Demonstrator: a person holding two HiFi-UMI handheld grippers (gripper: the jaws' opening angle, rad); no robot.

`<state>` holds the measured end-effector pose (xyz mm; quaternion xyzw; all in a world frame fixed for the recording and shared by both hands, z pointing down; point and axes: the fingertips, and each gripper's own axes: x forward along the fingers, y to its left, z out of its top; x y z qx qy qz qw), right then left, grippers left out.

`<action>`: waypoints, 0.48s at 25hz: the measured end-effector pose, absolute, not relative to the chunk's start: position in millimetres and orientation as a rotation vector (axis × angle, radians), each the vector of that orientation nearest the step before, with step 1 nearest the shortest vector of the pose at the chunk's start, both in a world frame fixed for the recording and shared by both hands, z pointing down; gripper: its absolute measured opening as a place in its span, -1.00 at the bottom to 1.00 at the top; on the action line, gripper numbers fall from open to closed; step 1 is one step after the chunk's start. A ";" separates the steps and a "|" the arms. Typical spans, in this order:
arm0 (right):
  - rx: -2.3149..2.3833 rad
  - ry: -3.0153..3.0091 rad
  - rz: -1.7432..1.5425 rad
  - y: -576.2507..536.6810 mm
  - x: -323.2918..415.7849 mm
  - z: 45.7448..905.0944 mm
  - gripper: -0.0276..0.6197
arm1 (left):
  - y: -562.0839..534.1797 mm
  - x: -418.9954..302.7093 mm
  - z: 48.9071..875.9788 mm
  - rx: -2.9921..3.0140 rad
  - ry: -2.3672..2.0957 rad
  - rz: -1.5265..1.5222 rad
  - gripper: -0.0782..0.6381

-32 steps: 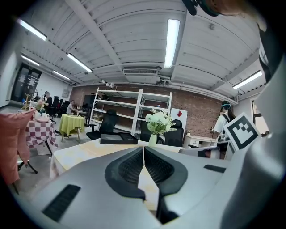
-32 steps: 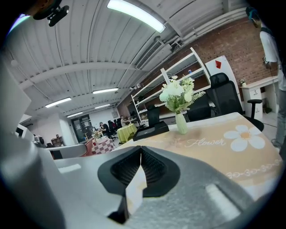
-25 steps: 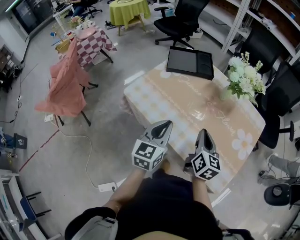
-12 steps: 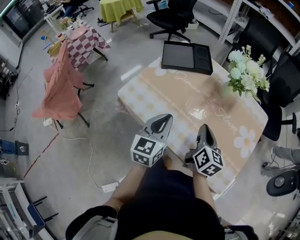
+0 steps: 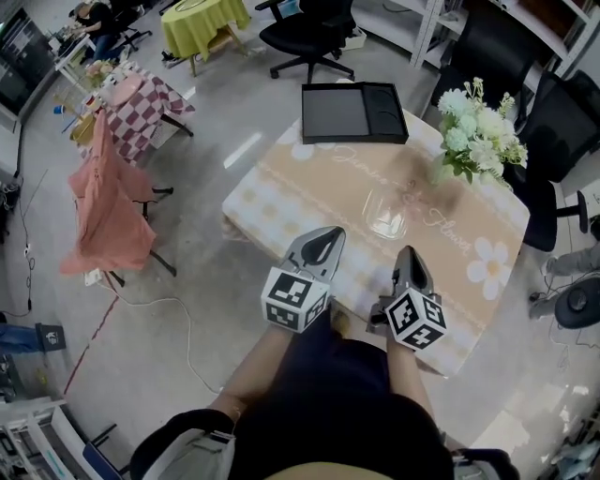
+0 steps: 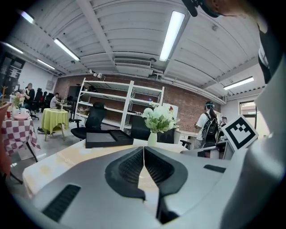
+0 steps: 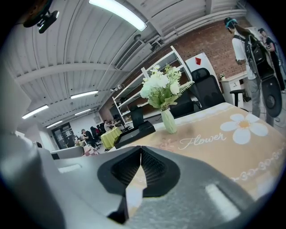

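Both grippers hang side by side over the near edge of a table with a beige flowered cloth (image 5: 309, 187). My left gripper (image 5: 328, 236) is shut with nothing between its jaws; the ribbed pads meet in the left gripper view (image 6: 143, 148). My right gripper (image 5: 409, 253) is shut and empty as well (image 7: 140, 150). At the table's far end lies a black tray (image 5: 353, 112) (image 6: 107, 137) (image 7: 136, 130). A pale vase of white flowers (image 5: 476, 131) (image 6: 157, 121) (image 7: 164, 89) stands at the far right corner.
Black office chairs (image 5: 309, 23) stand beyond the table and at its right (image 5: 562, 112). A chair draped in pink cloth (image 5: 108, 202), a checked table (image 5: 136, 103) and a green table (image 5: 202, 14) are to the left. White shelves (image 6: 116, 105) line the brick wall. A person (image 6: 208, 132) stands at the right.
The table has come nearer and shifted in the head view. Both grippers stay shut and level, pointing at the table.
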<state>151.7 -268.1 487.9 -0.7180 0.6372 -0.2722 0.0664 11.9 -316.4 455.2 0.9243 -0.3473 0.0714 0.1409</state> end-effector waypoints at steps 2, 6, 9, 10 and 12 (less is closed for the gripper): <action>-2.194 1.891 -0.827 -271.3 154.5 485.7 -0.90 | -323.7 15.3 454.5 2.677 -0.966 0.223 -0.74; -2.255 1.822 -0.838 -277.4 163.3 486.4 -0.90 | -339.0 24.1 455.1 2.693 -0.889 0.252 -0.74; -2.299 1.771 -0.862 -280.9 171.1 491.0 -0.90 | -350.2 30.7 457.3 2.696 -0.838 0.264 -0.74; -2.312 1.754 -0.867 -282.1 174.0 491.4 -0.90 | -354.0 33.2 457.6 2.697 -0.821 0.268 -0.74; -2.334 1.725 -0.872 -286.0 180.2 491.3 -0.90 | -361.5 39.3 458.2 2.702 -0.787 0.274 -0.74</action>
